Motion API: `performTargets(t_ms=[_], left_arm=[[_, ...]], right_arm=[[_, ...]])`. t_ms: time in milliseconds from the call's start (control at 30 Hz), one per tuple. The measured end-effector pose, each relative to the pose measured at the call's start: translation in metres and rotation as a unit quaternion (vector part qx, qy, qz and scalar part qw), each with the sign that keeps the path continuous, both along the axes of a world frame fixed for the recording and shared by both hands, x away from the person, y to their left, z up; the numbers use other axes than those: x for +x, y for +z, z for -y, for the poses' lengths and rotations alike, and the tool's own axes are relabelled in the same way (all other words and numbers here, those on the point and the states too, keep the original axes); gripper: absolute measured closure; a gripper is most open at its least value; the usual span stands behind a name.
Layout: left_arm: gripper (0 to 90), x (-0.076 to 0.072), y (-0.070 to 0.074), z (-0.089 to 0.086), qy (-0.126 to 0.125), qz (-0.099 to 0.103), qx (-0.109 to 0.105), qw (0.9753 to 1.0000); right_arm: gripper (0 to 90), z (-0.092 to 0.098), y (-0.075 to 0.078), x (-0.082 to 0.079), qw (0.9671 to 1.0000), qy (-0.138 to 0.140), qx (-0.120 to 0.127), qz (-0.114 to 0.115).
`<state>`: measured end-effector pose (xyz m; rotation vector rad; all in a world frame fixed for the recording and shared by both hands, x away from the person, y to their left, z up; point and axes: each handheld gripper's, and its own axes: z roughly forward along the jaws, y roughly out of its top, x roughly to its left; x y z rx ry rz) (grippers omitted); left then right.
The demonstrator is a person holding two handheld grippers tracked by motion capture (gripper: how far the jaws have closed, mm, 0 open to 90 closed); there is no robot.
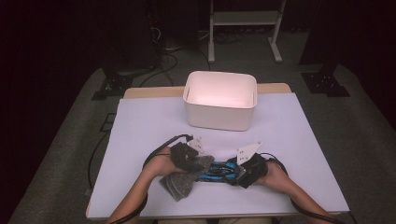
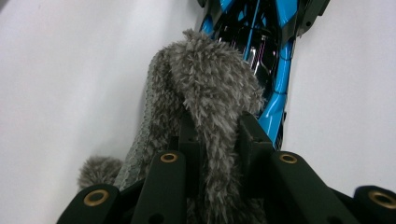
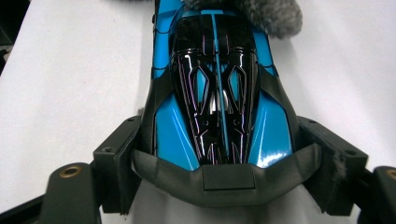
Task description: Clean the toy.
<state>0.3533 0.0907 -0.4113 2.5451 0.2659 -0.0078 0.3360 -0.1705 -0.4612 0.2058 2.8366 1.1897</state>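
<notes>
Left hand-held gripper [image 1: 194, 161] sits low over the near middle of the desk [image 1: 140, 121], which is covered in a pale lilac-white sheet, and it is clenched on a fluffy grey microfibre cloth [image 1: 180, 182]. In the left gripper view the two black jaws pinch a fold of that cloth [image 2: 205, 93] between them, with shaggy pile bulging above the jaws and the knitted backing trailing down to the left. The cloth's upper end lies against one end of a glossy blue and black toy racing car [image 2: 261, 51].

Right hand-held gripper [image 1: 243, 172] holds the other end of the same toy car [image 1: 219, 170]. In the right gripper view its jaws stand on either side of the car [image 3: 215, 107], pressed against the dark grey bodywork beside the wing-like bar at its near end, so it is grasping the car. A tuft of the grey cloth [image 3: 266, 16] rests on the far end of the car.

From the high view the car lies flat on the desk between the two hands, lengthwise from left to right, with the cloth bunched at its left end and spilling toward the near edge. A white rectangular plastic tub [image 1: 219, 100] stands well apart at the far side of the desk.
</notes>
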Motion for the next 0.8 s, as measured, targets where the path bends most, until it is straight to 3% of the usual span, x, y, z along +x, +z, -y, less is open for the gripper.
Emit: performTargets(t_ms=[33,133,300,400,467,800], left_arm=[[75.1,0.002,-0.001,0.000,0.006,-0.011,-0.017,0.9998],[75.1,0.003,0.000,0.004,0.003,-0.016,-0.031,0.9994],[75.0,0.005,0.011,0.029,-0.025,-0.004,-0.042,0.9988],[75.0,0.007,0.011,0.041,-0.033,-0.009,-0.026,0.9991],[75.0,0.007,0.010,0.043,-0.028,-0.017,-0.027,0.9991],[74.9,0.005,0.005,0.020,-0.010,-0.019,-0.001,0.9998]], right_arm=[[22.7,0.000,0.000,0.000,1.0000,0.001,-0.003,0.000],[22.7,0.000,0.000,0.000,1.0000,0.001,-0.001,-0.001],[22.7,0.000,0.000,0.000,1.0000,0.001,0.001,0.000],[22.7,0.000,0.000,0.000,1.0000,0.001,0.001,0.000],[22.6,0.000,0.000,0.000,1.0000,0.000,0.003,0.000],[22.7,0.000,-0.001,0.000,1.0000,0.001,0.004,0.001]])
